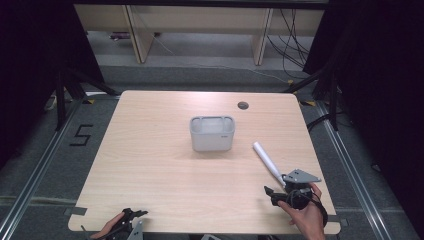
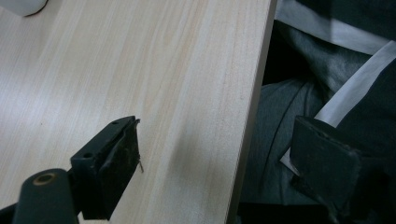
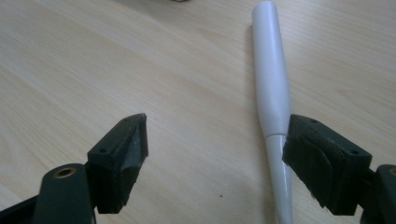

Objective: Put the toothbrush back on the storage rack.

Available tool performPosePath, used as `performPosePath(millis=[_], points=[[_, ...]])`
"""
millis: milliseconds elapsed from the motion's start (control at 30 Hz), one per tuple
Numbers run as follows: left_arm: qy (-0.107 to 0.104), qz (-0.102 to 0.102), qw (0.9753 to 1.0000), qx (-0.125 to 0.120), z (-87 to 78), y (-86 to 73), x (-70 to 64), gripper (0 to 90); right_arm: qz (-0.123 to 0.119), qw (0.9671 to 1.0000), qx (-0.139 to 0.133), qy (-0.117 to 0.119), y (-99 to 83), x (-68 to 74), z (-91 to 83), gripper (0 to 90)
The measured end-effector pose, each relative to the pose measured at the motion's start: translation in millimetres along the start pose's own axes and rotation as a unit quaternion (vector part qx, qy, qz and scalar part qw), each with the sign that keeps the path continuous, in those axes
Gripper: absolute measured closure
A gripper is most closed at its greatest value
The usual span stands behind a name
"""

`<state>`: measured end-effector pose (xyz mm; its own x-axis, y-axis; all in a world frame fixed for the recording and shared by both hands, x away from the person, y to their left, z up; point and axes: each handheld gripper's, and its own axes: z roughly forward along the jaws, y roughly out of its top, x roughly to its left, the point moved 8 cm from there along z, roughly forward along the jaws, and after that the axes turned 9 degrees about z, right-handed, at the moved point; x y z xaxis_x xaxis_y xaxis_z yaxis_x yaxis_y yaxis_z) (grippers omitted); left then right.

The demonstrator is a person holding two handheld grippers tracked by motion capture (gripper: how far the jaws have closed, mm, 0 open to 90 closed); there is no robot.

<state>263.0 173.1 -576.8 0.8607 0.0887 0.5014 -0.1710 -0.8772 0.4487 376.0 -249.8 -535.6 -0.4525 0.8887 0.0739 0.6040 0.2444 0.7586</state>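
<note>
**White stick between wide black jaws**

Black jaws of the right gripper (image 3: pixel 215 144) are spread wide apart, and nothing is pinched by them. A white stick (image 3: pixel 272 88) is seen lying flat on the table between the two jaws, close to the right-hand jaw in the right gripper view. Whether that jaw is touching it cannot be told. The thick end of the stick is pointed away from the gripper, and the thin end runs back under it.

From the high view, the right gripper (image 1: pixel 280 189) is held in a hand (image 1: pixel 306 215) near the front right corner of the wooden table (image 1: pixel 150 165). The white stick (image 1: pixel 266 162) is laid at a slant, its far end aimed toward the middle of the table.

A grey box (image 1: pixel 212 133) with an open top is set near the middle of the table, well apart from the stick. Bare wood lies between the box and the stick. A small dark round hole (image 1: pixel 243 105) is found in the table top behind the box.

The left gripper (image 1: pixel 131 220) is held low at the front left edge of the table. Its jaws are also wide apart and empty in the left gripper view (image 2: pixel 215 154), with one over the wood and one past the table edge, over dark cloth (image 2: pixel 299 84).
</note>
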Motion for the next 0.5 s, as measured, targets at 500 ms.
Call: performPosePath(millis=[500], points=[[0.016,-0.006,0.9999,-0.003,-0.1,-1.3,3.5,15.4,0.02,0.9997,-0.01,-0.006,8.8,-1.1,3.2,23.4]])
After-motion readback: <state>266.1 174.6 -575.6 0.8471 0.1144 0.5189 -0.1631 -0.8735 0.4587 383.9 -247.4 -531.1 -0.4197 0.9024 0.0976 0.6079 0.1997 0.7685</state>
